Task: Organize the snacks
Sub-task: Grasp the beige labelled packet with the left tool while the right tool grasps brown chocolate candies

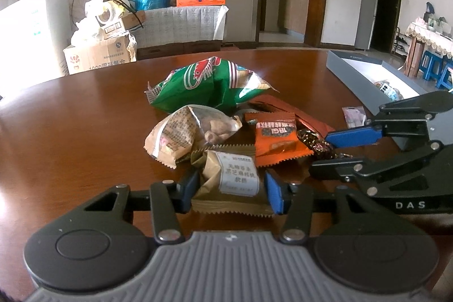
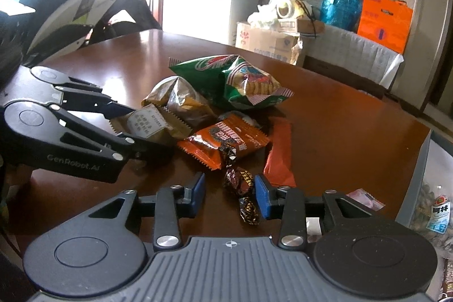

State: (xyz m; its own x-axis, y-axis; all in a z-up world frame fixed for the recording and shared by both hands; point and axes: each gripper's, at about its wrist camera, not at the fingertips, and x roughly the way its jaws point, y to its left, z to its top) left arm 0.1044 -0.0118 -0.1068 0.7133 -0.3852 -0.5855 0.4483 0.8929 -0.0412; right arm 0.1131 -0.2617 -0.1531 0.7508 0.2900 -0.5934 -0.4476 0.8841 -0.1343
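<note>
1. Fingers of the left gripper (image 1: pixel 230 190) clamp the tan label packet (image 1: pixel 230 180) by its sides, near the table's (image 1: pixel 70 126) near edge. Lift straight up so it clears the brown nut bag (image 1: pixel 181 132).
2. Left wrist view alone shows the grey box (image 1: pixel 365 75) toward the table's far right edge.
3. Right gripper (image 2: pixel 230 194) fingers stand apart around the dark wrapped candy (image 2: pixel 239 181); only one pad is near it. Centre before squeezing.
4. Right wrist view alone shows the candy's second piece (image 2: pixel 249 210).

Green red-striped chip bag (image 1: pixel 209 81), orange packet (image 1: pixel 276 139), tan labelled packet (image 1: pixel 232 177), reddish-brown table (image 1: pixel 70 126).
</note>
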